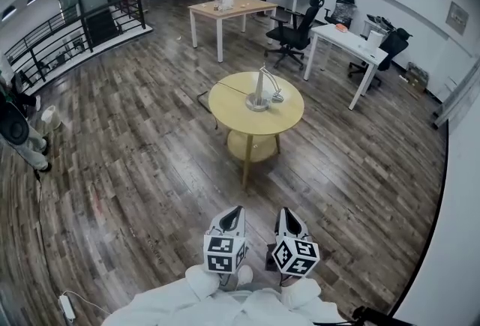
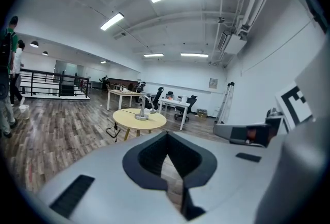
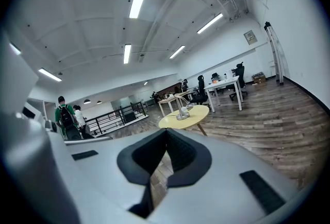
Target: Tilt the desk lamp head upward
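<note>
White sleeves (image 1: 225, 308) filled the near edge of the head view. Just beyond them the two tools were held side by side over the wooden floor (image 1: 135, 167), close together but apart. The left hand-held gripper (image 1: 234, 210) (image 2: 166, 134) had its jaws pressed together with nothing between them. The right hand-held gripper (image 1: 288, 212) (image 3: 166, 132) was likewise closed and empty. Each carried its marker cube on the near end and pointed away from the person.

Well apart from both, farther out and roughly straight ahead, stood a round yellow counter (image 1: 225, 116) (image 2: 129, 118) (image 3: 200, 114) on slim legs, with a smaller round shelf (image 1: 251, 148) beneath its top. The lamp (image 1: 261, 92) (image 2: 142, 109) (image 3: 183, 113) stood on its disc base near the middle of that counter. Its silver arm rose up, and its head seemed to hang down on the right side, though it was too small to be sure of the angle.

Farther off were a wooden counter (image 1: 225, 10) and, to the right, a white counter (image 1: 349, 43), with a black chair (image 1: 296, 36) between them. A black railing (image 1: 75, 36) ran along the far left. A person (image 1: 19, 130) stood at the left edge.
</note>
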The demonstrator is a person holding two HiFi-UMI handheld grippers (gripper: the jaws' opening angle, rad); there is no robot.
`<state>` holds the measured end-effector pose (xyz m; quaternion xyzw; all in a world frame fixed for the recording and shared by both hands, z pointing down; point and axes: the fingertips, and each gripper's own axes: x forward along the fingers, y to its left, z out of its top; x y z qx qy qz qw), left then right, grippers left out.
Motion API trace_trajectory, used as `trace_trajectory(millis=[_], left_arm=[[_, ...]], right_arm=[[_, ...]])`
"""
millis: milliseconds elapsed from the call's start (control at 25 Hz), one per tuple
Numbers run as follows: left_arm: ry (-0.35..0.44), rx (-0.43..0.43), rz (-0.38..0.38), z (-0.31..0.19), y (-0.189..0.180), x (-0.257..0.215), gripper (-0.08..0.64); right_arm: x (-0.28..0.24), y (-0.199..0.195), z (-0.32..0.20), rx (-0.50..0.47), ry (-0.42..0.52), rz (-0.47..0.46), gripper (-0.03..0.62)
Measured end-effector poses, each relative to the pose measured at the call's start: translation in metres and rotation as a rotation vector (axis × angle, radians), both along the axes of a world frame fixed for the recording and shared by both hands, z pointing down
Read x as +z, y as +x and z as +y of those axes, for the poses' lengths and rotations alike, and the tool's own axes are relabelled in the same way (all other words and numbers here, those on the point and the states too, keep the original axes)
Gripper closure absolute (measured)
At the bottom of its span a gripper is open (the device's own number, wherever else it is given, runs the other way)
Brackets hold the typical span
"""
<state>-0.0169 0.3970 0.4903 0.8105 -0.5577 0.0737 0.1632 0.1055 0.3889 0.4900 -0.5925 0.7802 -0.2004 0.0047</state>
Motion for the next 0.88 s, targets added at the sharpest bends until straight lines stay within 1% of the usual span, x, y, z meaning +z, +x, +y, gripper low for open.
trace_trajectory(millis=[240, 440, 640, 880], left_arm=[[-0.008, -0.021, -0.011, -0.046, 0.012, -0.002, 0.558], [-0.01, -0.034, -0.018, -0.073, 0.019, 0.002, 0.557], [-0.022, -0.052, -0.024, -0.098, 0.021, 0.01, 0.557], [-0.022, -0.066, -0.02, -0.128, 0.022, 0.008, 0.558]], right_arm=[[0.002, 0.022, -0.043, 0.003, -0.016, -0.007, 0.579], [0.01, 0.033, -0.071, 0.002, -0.028, -0.01, 0.579], [0.021, 0.037, -0.098, -0.016, -0.048, -0.01, 0.579], [0.022, 0.042, -0.127, -0.019, -0.055, -0.013, 0.58]])
